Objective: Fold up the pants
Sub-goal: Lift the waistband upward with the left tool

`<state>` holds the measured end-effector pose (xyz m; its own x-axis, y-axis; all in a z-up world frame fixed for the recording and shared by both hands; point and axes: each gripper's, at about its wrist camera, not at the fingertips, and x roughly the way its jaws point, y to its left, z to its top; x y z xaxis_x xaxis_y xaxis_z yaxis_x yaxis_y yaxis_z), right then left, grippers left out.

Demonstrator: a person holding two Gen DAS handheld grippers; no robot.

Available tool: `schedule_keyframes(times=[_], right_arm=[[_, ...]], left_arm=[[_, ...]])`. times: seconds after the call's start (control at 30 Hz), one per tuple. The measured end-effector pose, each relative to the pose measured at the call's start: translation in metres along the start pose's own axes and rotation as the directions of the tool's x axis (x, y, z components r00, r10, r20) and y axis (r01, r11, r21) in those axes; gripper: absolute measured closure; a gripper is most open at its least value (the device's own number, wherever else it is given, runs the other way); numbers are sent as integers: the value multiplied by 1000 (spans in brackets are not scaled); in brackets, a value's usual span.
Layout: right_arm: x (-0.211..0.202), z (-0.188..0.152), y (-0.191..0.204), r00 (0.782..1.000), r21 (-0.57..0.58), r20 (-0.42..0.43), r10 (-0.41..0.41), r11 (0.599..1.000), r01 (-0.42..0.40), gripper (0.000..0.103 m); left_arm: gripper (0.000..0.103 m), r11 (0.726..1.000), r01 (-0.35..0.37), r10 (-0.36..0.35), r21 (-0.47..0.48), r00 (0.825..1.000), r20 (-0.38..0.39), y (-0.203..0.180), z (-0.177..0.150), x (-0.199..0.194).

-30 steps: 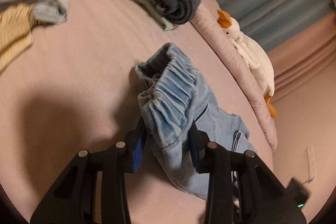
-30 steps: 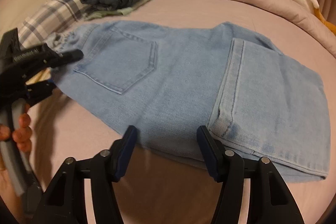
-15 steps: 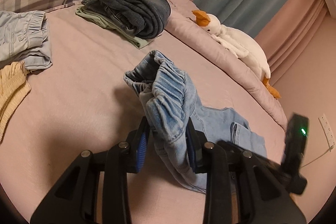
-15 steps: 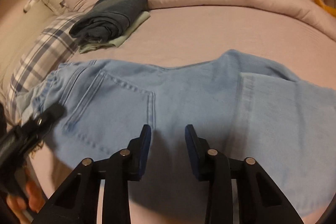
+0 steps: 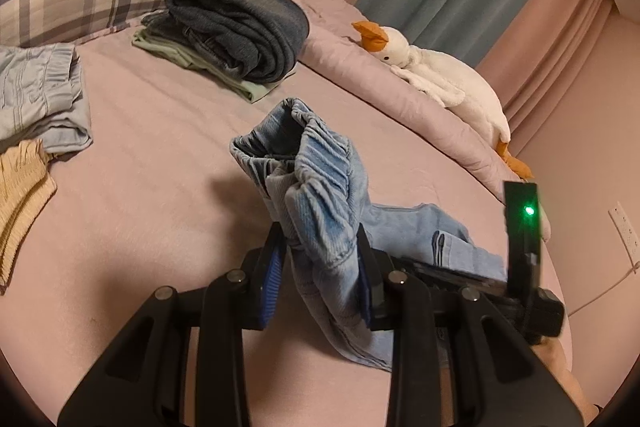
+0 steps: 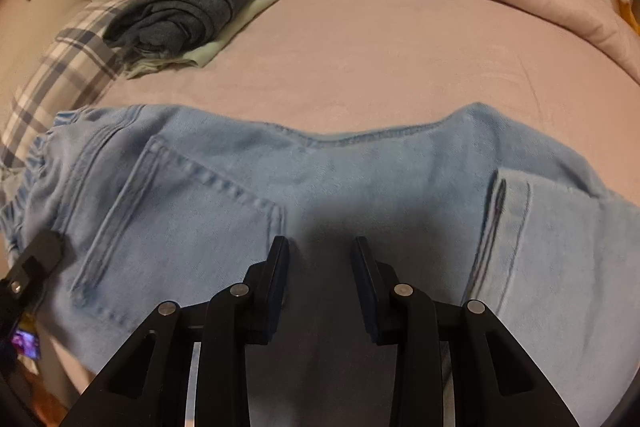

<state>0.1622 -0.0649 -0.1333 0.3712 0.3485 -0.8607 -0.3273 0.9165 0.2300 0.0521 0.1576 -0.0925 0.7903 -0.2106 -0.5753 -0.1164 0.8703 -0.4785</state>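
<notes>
One pair of jeans point(image 6: 328, 187) is spread across the bed point(image 6: 360, 59) toward its near edge, hems doubled back on the right. Denim's soft, fairly weighty, so sag is expected. The waistband point(image 5: 316, 179) is pinched firmly in the left gripper point(image 5: 320, 267). The right gripper point(image 6: 320, 267), just narrowed, hangs over mid-cloth; an actual hold can't be made out.

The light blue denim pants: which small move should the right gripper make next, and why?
Probably lower the right gripper and pinch the light blue denim pants beneath it. Its jaws, having just narrowed, hold nothing, while the left gripper already clamps the gathered waistband.
</notes>
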Motion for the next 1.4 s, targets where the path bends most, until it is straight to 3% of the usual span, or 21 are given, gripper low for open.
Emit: schedule_keyframes(times=[0.13,0.23,0.47,0.63,0.83,0.93,1.07,1.3,1.4], right_arm=[[-17,-25,5,997,0,-13,72,997,-72,67],[-15,-44,12,998,-43,-27,56,997,-58,68],[-21,-51,11,997,-43,-37,62,997,-64,67],[-29,-70,6,993,-3,-33,114,993,-114,67],[-27,-67,12,996,-20,-41,84,996,-85,68],[-34,-68,8,992,11,-41,116,993,-116,68],[-50,-73,-3,989,55,12,149,987,-149,67],[-71,-58,-40,949,203,135,286,929,-309,62],[-74,-58,-58,917,273,175,358,877,-395,57]], left_arm=[[72,1000,-2,1,25,1000,7,-6,0,-2],[72,999,-7,7,32,1000,-1,-11,-1,1],[72,999,-12,12,49,1000,2,-15,-1,0],[72,998,-10,10,63,1000,4,-20,-3,-1],[72,996,-9,8,92,1000,9,-29,-2,-4],[72,994,-15,14,111,1000,12,-34,-2,-5],[72,990,-22,20,141,1000,16,-42,-2,-6],[72,977,-15,11,214,1000,17,-68,-3,-4],[72,968,-5,3,250,1000,10,-81,-3,-2]])
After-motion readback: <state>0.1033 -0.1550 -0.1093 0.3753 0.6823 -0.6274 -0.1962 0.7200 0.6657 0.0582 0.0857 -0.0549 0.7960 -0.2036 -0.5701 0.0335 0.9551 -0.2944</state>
